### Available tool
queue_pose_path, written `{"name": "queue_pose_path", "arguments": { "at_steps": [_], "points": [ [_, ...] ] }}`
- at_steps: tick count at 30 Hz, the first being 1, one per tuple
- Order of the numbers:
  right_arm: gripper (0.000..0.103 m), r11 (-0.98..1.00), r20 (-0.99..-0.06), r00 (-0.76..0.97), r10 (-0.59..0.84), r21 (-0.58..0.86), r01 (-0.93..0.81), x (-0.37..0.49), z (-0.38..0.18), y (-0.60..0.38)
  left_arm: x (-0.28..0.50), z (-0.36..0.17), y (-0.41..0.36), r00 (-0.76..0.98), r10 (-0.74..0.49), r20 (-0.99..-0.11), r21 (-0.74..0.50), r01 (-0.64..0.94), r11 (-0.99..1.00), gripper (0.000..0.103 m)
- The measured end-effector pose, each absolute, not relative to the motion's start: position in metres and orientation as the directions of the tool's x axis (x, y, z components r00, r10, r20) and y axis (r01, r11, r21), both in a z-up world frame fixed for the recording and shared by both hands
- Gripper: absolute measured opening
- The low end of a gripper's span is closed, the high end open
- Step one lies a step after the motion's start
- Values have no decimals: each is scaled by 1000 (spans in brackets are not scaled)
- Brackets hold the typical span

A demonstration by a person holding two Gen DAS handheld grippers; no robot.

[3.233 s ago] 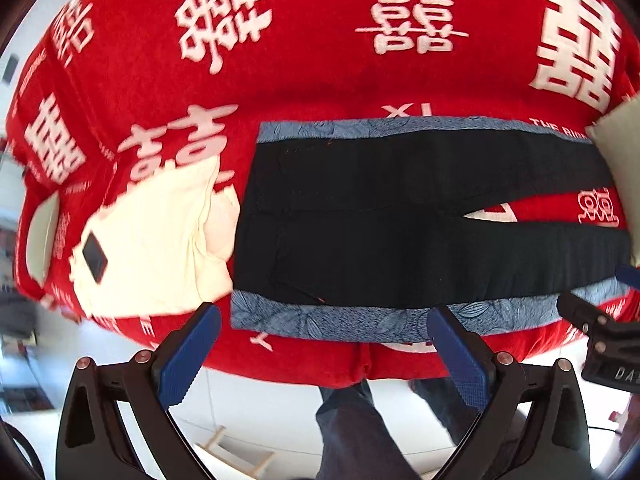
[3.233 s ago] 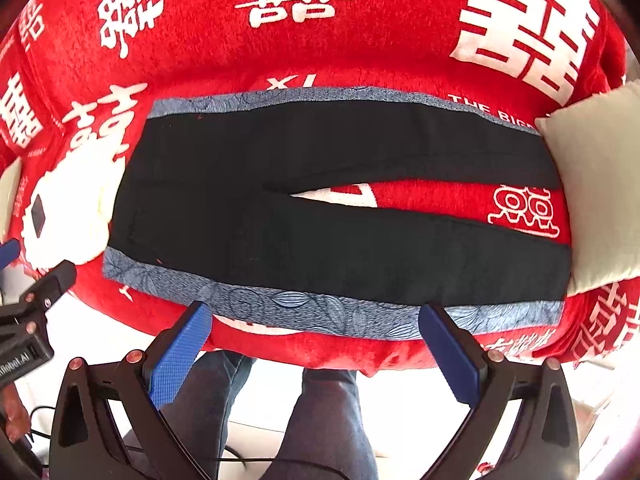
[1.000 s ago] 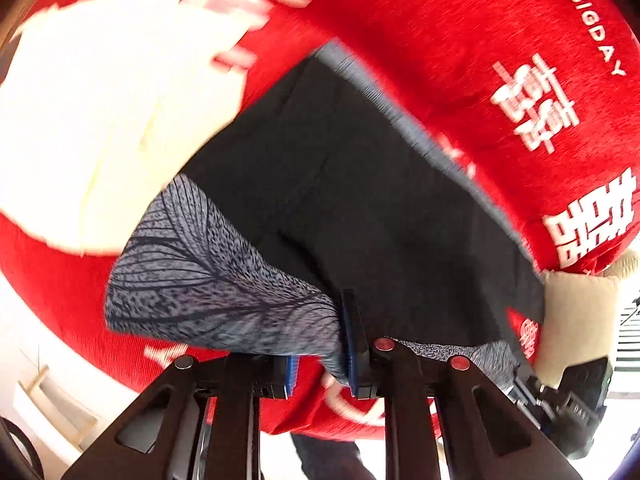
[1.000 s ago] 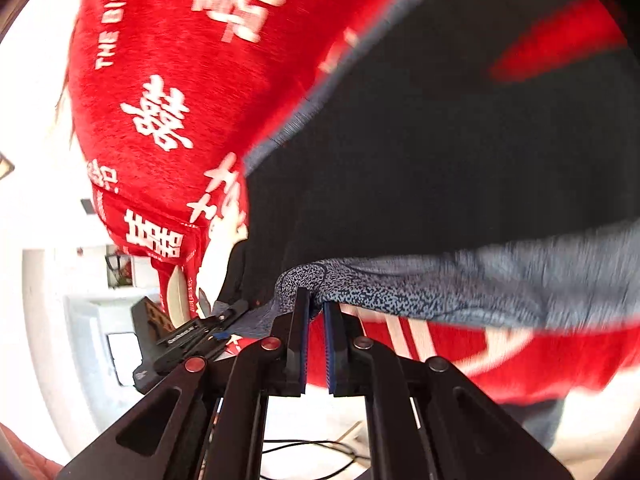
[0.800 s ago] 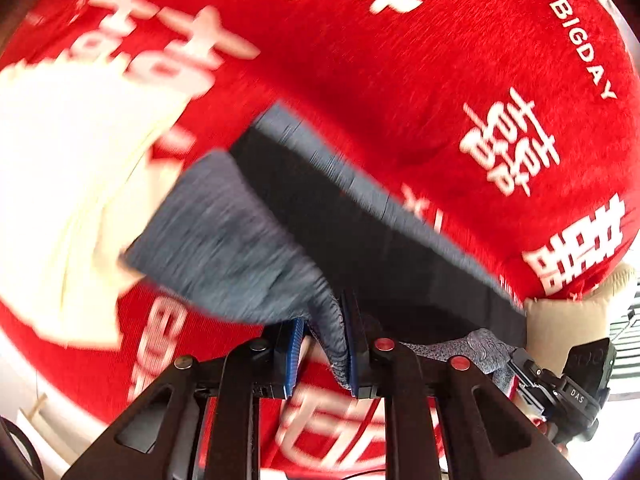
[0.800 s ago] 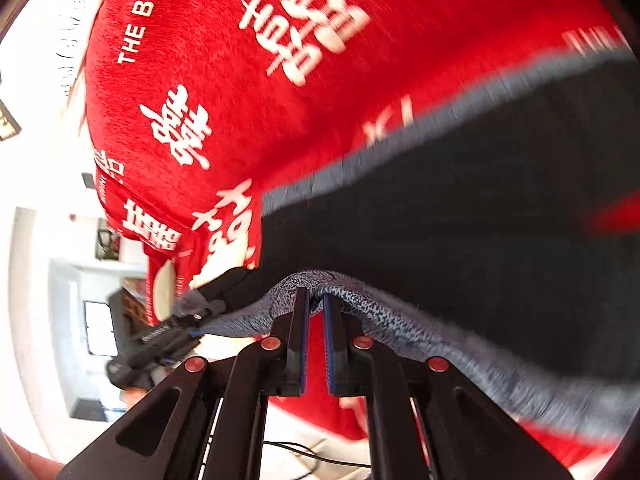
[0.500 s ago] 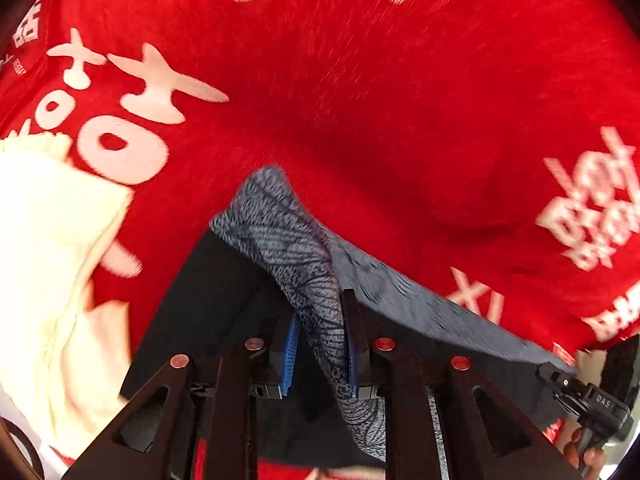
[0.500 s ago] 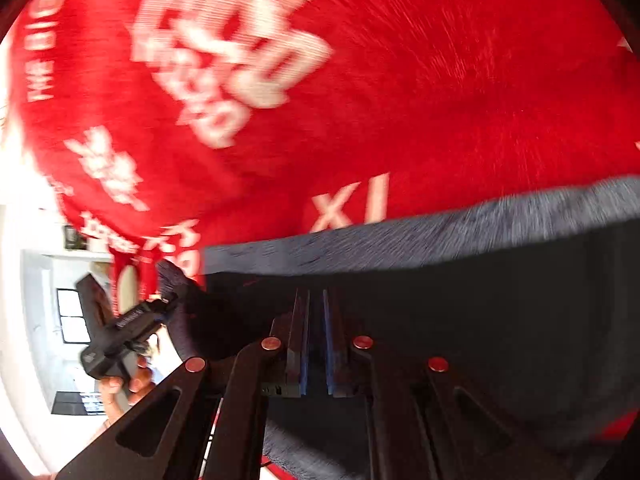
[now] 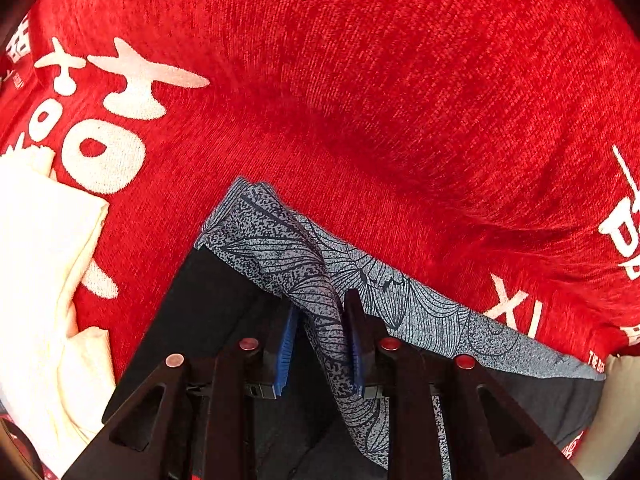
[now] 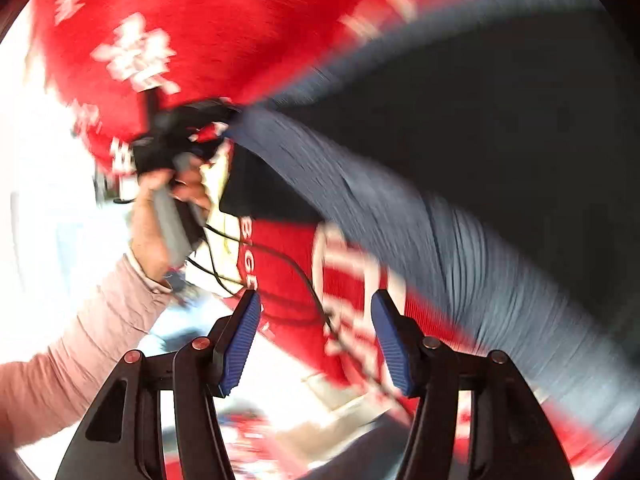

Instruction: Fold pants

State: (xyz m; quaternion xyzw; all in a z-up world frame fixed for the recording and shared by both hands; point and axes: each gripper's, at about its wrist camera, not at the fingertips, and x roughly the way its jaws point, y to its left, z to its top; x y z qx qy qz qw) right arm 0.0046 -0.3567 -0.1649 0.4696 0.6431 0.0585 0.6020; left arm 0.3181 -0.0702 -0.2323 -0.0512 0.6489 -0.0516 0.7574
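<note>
Right wrist view: motion blur smears the red blanket [image 10: 224,32], its white characters unreadable.
Pants [image 10: 460,184]: grey band's leaf print lost to blur, far end cut off right of the right gripper [image 10: 316,344].
Left gripper [image 10: 176,140]: dark smear; jaws indistinct.
Cream cloth [image 9: 36,264]: cut off left of the left gripper.
Pants under left gripper: lower part hidden.

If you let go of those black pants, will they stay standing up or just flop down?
They would probably flop. The pants look soft: the patterned stripe bends and drapes between the left gripper fingers. They likely won't slide far either, since the red blanket looks fuzzy. The right gripper is open and holds nothing.
</note>
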Motion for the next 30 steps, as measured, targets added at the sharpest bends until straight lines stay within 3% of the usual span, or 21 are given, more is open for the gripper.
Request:
{"name": "queue_pose_path", "arguments": {
  "at_steps": [6, 7, 8, 10, 11, 15, 17, 19, 24, 28, 30],
  "points": [
    [61, 320, -772, 372, 516, 576, 752, -59, -187, -395, 327, -228, -84, 145, -137, -980, -131, 47, 990, 24],
    [54, 265, -766, 413, 493, 584, 767, -63, -186, -405, 328, -226, -86, 146, -134, -980, -128, 51, 990, 24],
    [36, 230, -763, 434, 479, 586, 777, -64, -186, -413, 328, -225, -89, 147, -130, -980, -124, 52, 991, 24],
    [13, 228, -777, 451, 440, 582, 780, -58, -175, -428, 330, -224, -96, 145, -124, -982, -119, 48, 992, 24],
    [12, 271, -788, 455, 416, 584, 765, -49, -164, -435, 331, -219, -103, 148, -118, -982, -112, 47, 993, 24],
    [11, 452, -818, 456, 351, 574, 683, 3, -134, -463, 342, -212, -110, 141, -92, -986, -87, 42, 995, 28],
    [11, 506, -835, 448, 318, 549, 664, 25, -133, -484, 348, -208, -110, 147, -83, -986, -78, 37, 996, 49],
    [11, 540, -861, 409, 302, 508, 671, 53, -146, -510, 353, -198, -109, 181, -38, -983, -31, 39, 999, 62],
    [13, 485, -883, 274, 381, 443, 754, 87, -195, -543, 358, -169, -98, 205, -20, -978, -13, 34, 999, 62],
    [44, 529, -892, 307, 332, 445, 722, 86, -156, -536, 333, -157, -105, 212, -2, -977, 23, 113, 993, 62],
    [46, 674, -906, 311, 288, 422, 607, 92, -128, -513, 314, -167, -120, 186, 8, -983, 38, 162, 986, 62]
  ]
}}
